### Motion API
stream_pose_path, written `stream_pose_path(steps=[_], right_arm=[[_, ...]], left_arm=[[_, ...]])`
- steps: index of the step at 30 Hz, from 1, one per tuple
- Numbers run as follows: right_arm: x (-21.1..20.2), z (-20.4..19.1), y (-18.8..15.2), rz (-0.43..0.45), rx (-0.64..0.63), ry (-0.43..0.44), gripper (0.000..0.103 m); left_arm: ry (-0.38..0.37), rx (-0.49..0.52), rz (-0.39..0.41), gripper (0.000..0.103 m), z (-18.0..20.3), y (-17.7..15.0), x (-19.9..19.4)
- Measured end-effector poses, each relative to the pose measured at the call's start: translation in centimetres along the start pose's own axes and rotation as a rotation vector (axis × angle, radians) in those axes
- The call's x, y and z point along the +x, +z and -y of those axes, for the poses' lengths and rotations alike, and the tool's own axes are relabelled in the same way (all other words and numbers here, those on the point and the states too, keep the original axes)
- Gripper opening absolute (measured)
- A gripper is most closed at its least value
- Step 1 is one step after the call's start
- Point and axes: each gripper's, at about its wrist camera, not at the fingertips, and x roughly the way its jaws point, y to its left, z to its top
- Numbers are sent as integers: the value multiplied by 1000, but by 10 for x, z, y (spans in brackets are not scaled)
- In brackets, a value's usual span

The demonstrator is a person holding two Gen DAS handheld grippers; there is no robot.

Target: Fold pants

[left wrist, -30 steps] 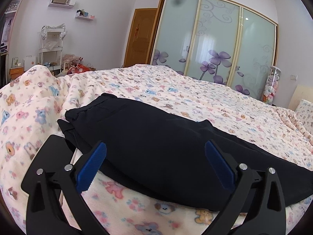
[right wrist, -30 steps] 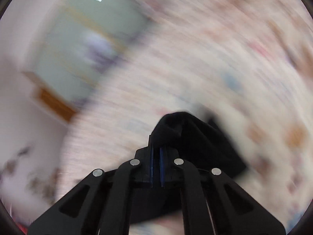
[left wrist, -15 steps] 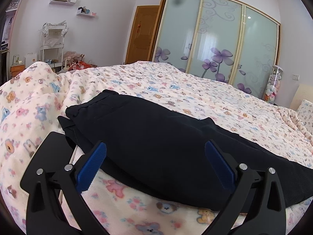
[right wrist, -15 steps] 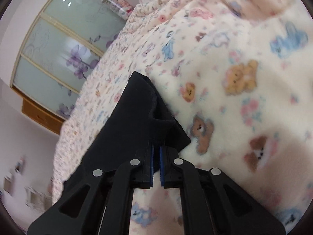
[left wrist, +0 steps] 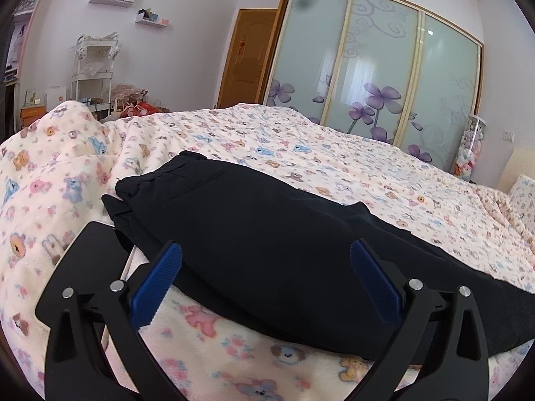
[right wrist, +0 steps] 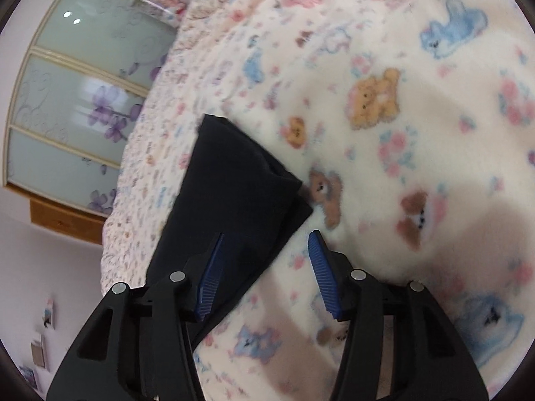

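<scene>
The black pants (left wrist: 254,240) lie folded lengthwise on the bed, waistband at the left in the left wrist view, legs running off to the right. My left gripper (left wrist: 265,254) is open and empty, just above the pants' near edge. In the right wrist view the leg-end of the pants (right wrist: 234,193) lies flat on the blanket. My right gripper (right wrist: 265,244) is open and empty, with its left finger over the pants' hem and its right finger over the blanket.
A cream blanket (left wrist: 334,153) with a bear print covers the whole bed; it also shows in the right wrist view (right wrist: 418,133). It bunches up at the left (left wrist: 50,153). A wardrobe with glass sliding doors (left wrist: 374,67) stands behind the bed. A pillow (left wrist: 521,193) lies at the far right.
My right gripper was shut on the pants' leg-end; it has set it down on the blanket and opened. My left gripper has stayed open and nearly still.
</scene>
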Motion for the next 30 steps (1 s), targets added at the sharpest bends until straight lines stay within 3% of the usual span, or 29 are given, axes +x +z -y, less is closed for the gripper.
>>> stream_pose_path(steps=[4, 10, 11, 13, 17, 22, 25, 30], right_arm=[[7, 14, 2, 11, 82, 48, 54], [13, 29, 5, 37, 139, 124, 52], [13, 28, 4, 42, 132, 128, 48], [13, 26, 2, 58, 106, 137, 23], [5, 26, -2, 102, 75, 228, 19], [-8, 18, -6, 136, 5, 281, 18], [-8, 20, -5, 127, 19, 281, 18], [-7, 18, -3, 122, 7, 262, 18]], left_arm=[[-20, -103, -4, 101, -19, 4, -1], [-93, -360, -110, 101, -67, 5, 15], [-115, -412, -131, 101, -76, 5, 19], [-155, -467, -140, 101, -87, 6, 22], [-226, -501, -95, 101, -93, 10, 16], [-249, -369, 31, 101, -70, 27, -3], [-237, -354, -31, 101, -64, 34, 5], [-264, -437, -196, 98, -76, 30, 26]])
